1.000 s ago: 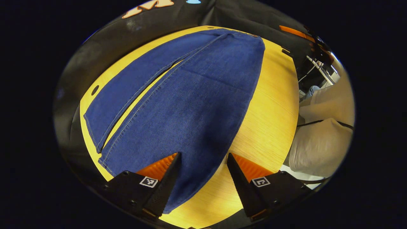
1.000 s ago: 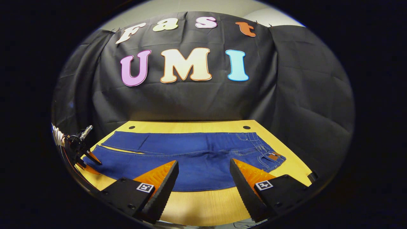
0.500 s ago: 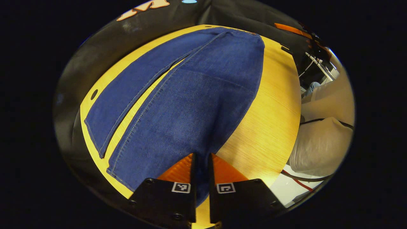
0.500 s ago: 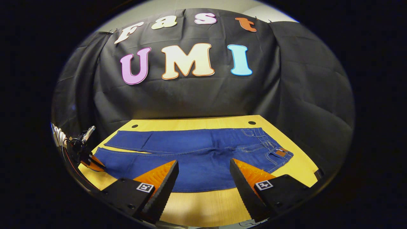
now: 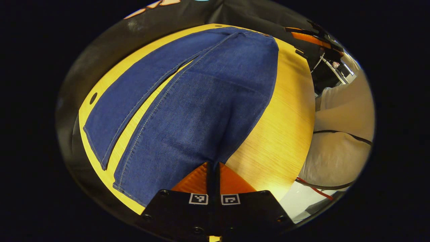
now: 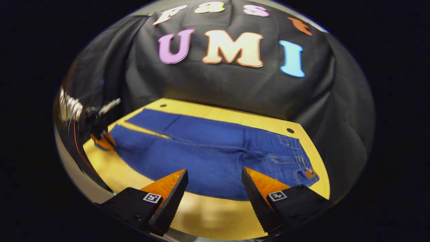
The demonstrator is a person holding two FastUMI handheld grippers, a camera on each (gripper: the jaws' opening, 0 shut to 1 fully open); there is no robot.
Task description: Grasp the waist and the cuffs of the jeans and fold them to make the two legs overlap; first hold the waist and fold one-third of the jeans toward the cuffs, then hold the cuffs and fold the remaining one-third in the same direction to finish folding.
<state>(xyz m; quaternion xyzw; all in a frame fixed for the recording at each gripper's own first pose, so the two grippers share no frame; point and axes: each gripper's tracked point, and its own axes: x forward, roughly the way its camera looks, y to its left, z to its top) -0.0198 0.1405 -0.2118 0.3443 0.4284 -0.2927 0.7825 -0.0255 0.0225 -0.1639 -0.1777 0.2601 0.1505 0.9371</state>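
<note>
On the yellow tabletop (image 6: 215,218) the jeans (image 6: 208,158) lie flat with their legs side by side, the waist toward the right in the right claw view and the cuffs toward the left. At the near leg's cuff edge, the left claw (image 5: 213,168) has its fingers pressed together on the denim, and it also shows far off at that cuff (image 6: 100,141) in the right claw view. Near the tabletop's front edge the right claw (image 6: 214,178) hangs above the near leg with its fingers spread wide, holding nothing.

I see even, bright overhead light on the table (image 5: 285,111), with soft glare on its near edge. My right gripper view is slightly motion-blurred. Fisheye bending curves both views strongly toward their edges.
</note>
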